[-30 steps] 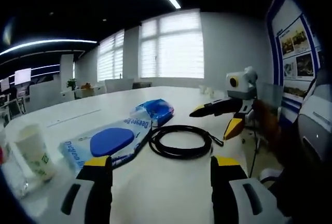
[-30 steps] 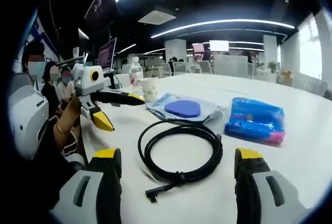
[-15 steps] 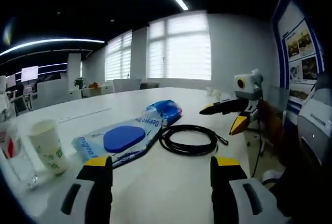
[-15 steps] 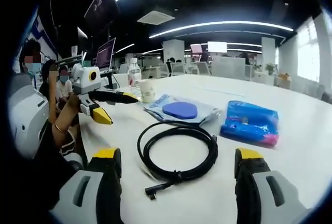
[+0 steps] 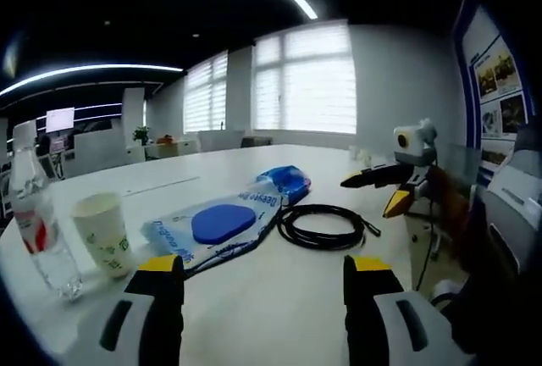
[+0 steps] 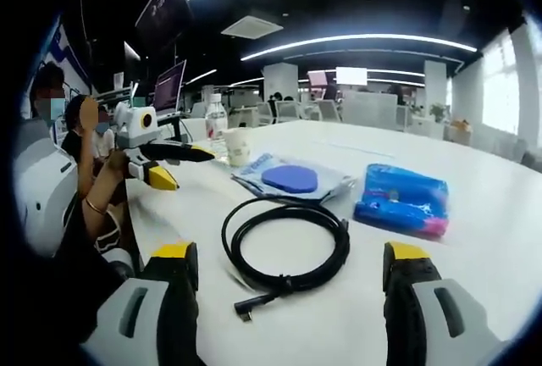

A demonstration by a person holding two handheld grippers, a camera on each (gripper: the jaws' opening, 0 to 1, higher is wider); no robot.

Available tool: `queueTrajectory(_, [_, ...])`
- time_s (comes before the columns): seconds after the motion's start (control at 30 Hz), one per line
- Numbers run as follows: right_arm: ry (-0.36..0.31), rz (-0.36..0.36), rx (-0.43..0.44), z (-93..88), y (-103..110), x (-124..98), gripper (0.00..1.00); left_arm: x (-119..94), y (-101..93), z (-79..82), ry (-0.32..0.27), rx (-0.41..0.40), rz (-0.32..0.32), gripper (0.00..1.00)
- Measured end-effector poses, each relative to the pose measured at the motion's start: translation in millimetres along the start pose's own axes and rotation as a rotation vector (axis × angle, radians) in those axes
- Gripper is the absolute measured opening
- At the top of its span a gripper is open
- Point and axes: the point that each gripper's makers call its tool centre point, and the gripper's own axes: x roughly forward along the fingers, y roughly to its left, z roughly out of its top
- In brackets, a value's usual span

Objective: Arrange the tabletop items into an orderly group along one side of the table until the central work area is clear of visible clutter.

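**Items lie ahead of both spread grippers on the white tabletop**

A coiled black cable lies on the tabletop just ahead of the right gripper, between the lines of its two fingers, which stand wide apart and hold nothing. Beyond the cable to the right lies a blue packet; beyond it, straight ahead, a clear bag with a blue round pad. Farther off, left of that bag, stand a paper cup and a water bottle.

The left gripper has its fingers wide too, empty, above bare tabletop. Ahead of them lies the bag; the cable is ahead to the right, the cup and bottle to the left.
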Motion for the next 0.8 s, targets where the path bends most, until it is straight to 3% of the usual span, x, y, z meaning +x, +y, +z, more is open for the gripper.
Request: queueTrajectory(0.8, [0.019, -0.026, -0.011, 3.9, -6, -9, 0.88, -32, 23.6, -0.2, -0.003, -0.022, 0.091, 0.75])
